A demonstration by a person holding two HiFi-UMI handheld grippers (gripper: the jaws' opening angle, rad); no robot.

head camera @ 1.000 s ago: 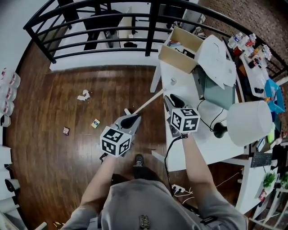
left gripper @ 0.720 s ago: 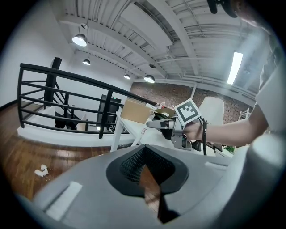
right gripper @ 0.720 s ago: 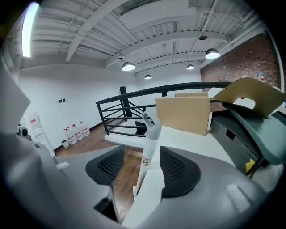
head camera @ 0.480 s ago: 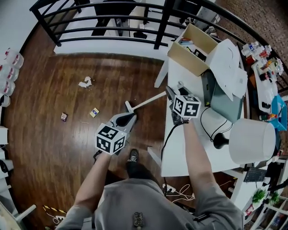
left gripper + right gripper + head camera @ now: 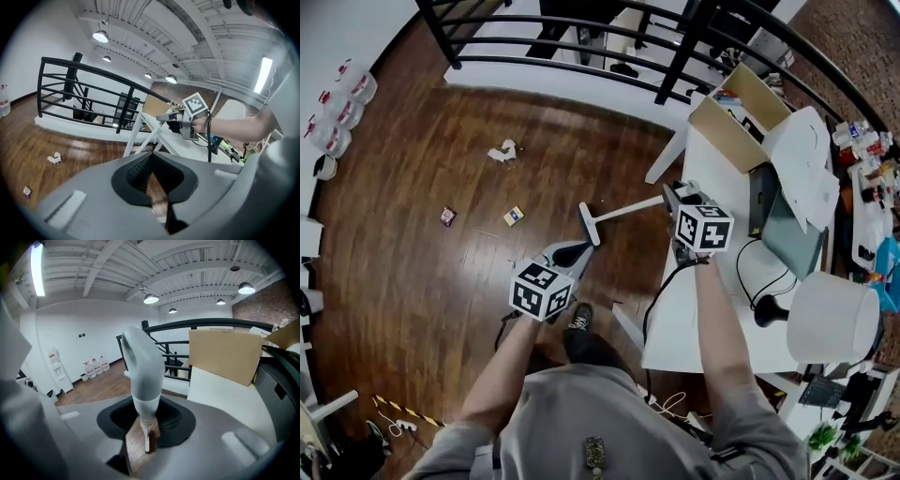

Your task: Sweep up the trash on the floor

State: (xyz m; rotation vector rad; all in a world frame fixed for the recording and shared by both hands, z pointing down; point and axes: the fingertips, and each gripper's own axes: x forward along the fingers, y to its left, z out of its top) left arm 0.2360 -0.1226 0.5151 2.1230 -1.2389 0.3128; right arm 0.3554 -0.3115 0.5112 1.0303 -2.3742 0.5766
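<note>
My right gripper [image 5: 674,196] has the grey top of a white broom handle [image 5: 143,376] between its jaws, which are closing on it. The stick [image 5: 628,208] slants down and left to the broom head [image 5: 590,223] on the wood floor. My left gripper [image 5: 572,251] hangs shut and empty over the floor, left of the broom head. Trash lies farther left: a crumpled white paper [image 5: 502,151], a small dark packet [image 5: 447,217] and a yellow packet [image 5: 514,216]. The left gripper view shows the paper [image 5: 55,158], a packet [image 5: 27,191] and the right gripper [image 5: 174,120].
A white table [image 5: 694,309] stands at the right with a cardboard box [image 5: 741,117], a white lamp shade [image 5: 825,314] and cables. A black railing [image 5: 581,66] closes the far side. Water bottles [image 5: 337,112] line the left wall. My shoe [image 5: 579,322] is below the left gripper.
Both grippers have come lower. The broom stays in the right gripper, its head still on the floor. The head view has swung, so the trash sits farther right in it.
</note>
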